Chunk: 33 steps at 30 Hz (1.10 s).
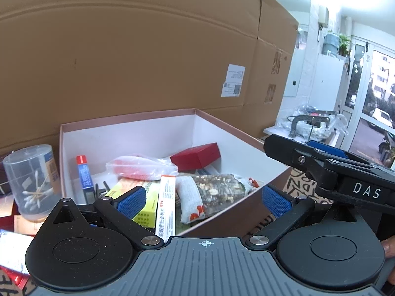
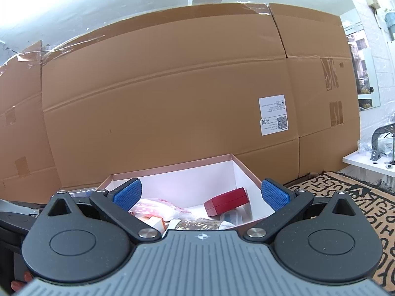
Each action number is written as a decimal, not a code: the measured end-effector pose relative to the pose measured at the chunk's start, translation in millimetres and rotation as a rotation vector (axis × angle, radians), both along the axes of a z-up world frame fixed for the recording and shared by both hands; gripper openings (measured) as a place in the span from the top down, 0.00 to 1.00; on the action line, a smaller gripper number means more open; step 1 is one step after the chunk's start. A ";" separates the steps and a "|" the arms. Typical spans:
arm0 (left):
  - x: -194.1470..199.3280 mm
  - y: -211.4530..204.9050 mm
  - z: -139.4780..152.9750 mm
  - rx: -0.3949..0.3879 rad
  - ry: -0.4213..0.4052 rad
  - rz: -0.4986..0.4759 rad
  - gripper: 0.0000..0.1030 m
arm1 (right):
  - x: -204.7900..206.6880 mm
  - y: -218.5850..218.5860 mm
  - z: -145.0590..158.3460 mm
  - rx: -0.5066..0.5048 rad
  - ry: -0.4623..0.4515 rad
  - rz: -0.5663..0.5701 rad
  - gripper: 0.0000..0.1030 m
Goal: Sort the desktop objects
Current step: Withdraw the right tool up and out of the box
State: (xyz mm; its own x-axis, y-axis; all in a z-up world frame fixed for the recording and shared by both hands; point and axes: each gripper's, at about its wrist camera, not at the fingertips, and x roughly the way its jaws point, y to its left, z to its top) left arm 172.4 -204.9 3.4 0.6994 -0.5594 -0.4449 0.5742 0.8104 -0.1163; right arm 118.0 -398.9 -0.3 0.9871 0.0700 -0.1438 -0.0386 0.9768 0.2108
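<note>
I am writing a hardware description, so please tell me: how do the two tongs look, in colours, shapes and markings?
The left tongs and right tongs look the same: black linkage arms with silver pivot screws, blue textured pads, round black discs either side, and a ribbed grey body with a small crosshair mark. In the left view, the other tool's black side reads "DAS" in white.
</note>
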 end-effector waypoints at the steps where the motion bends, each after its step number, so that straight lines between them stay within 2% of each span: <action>1: -2.7 2.5 0.5 -0.002 -0.001 0.000 0.00 | -2.7 1.4 0.2 0.001 -0.001 0.001 0.00; 10: -30.3 31.1 -2.3 -0.017 0.011 0.016 0.00 | -23.0 23.4 -0.4 0.010 0.008 0.036 0.00; 14: -46.1 50.7 -2.0 -0.015 -0.025 0.046 0.00 | -30.1 39.8 -1.7 0.009 0.022 0.069 0.00; 33: -95.3 142.9 -10.0 -0.076 -0.013 0.148 0.00 | -64.8 122.3 3.7 -0.078 0.056 0.203 0.00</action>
